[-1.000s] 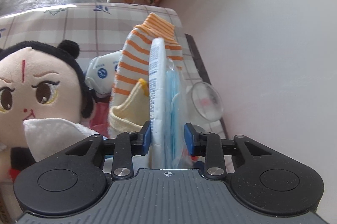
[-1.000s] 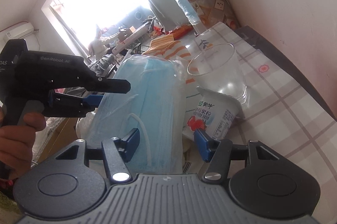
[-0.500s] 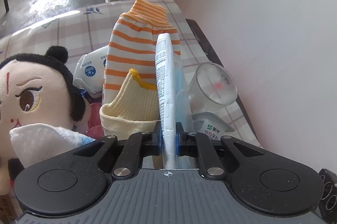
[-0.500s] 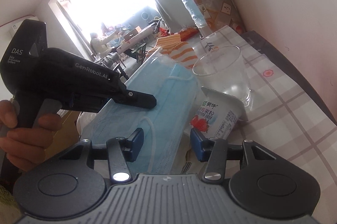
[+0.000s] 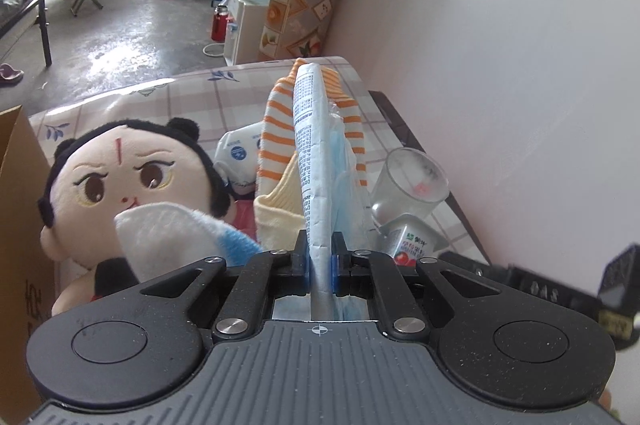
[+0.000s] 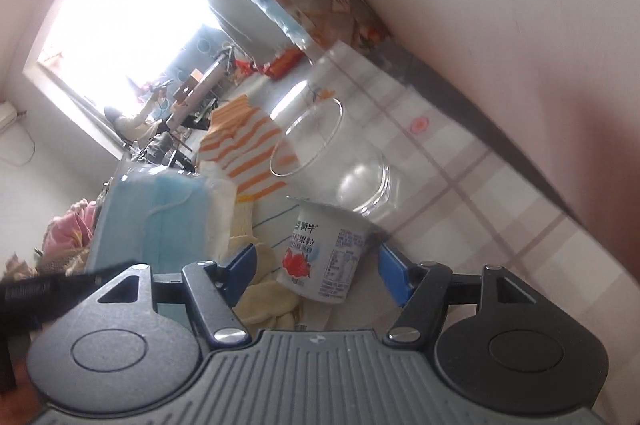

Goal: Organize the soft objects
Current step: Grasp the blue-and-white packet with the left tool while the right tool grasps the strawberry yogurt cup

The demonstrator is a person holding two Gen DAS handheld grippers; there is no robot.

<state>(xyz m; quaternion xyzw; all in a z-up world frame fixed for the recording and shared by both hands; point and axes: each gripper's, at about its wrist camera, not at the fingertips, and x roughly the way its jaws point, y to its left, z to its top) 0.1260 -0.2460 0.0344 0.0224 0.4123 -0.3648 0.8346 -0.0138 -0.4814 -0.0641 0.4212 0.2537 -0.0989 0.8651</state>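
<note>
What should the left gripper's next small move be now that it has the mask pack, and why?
Probably lift the mask pack clear and carry it toward the cardboard box at the left. The left gripper is shut on the pack's edge, while the striped sock, glass and yogurt cup crowd close around it. The right gripper stands open, holding nothing.

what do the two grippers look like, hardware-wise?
Both match: ribbed grey body, black linkage arms with silver pivot screws, round black side discs, blue pads on the fingers. Left gripper, right gripper. No cables or sleeves visible.
</note>
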